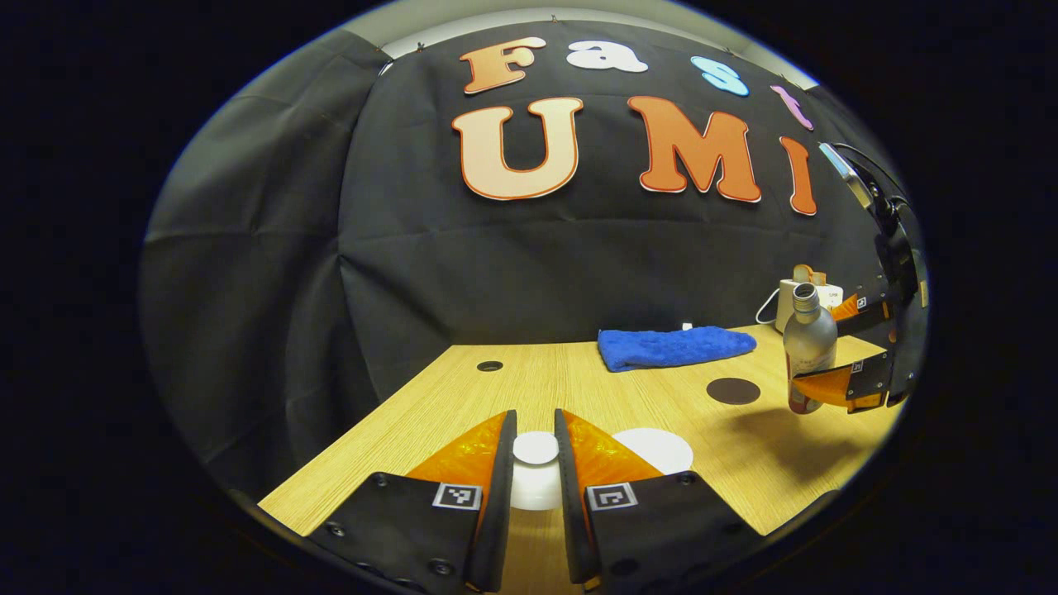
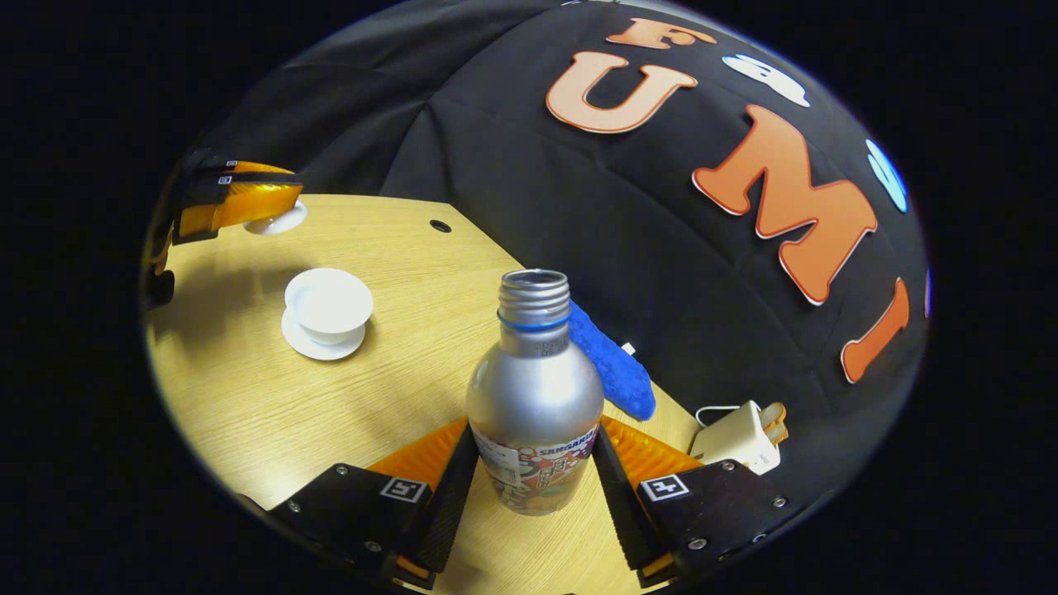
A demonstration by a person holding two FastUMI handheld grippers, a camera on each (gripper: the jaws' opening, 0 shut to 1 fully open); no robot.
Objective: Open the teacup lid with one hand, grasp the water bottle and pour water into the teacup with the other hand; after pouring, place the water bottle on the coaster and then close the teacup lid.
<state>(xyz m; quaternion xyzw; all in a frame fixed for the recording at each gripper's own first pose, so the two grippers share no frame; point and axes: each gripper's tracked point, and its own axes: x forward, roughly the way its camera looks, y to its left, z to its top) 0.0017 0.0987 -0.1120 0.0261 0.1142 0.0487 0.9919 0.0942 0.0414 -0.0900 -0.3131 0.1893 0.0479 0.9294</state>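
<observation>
My left gripper (image 1: 536,423) is shut on the knob of the white teacup lid (image 1: 536,475), held off the cup. The white teacup (image 2: 328,304) stands uncovered on its saucer (image 2: 310,345), and its rim (image 1: 661,448) peeks out beside my right finger. My right gripper (image 2: 533,431) is shut on the silver water bottle (image 2: 535,388), which is upright with no cap on its neck. The same bottle (image 1: 808,343) shows at the far right, raised off the table just right of the dark round coaster (image 1: 733,390). The left gripper (image 2: 235,202) hovers with the lid (image 2: 279,220) beyond the cup.
A blue cloth (image 1: 674,345) lies at the back of the wooden table (image 1: 463,413), behind the coaster. A white charger block (image 2: 738,435) with a cable sits at the back right corner. A small round hole (image 1: 489,365) is in the tabletop near the wall.
</observation>
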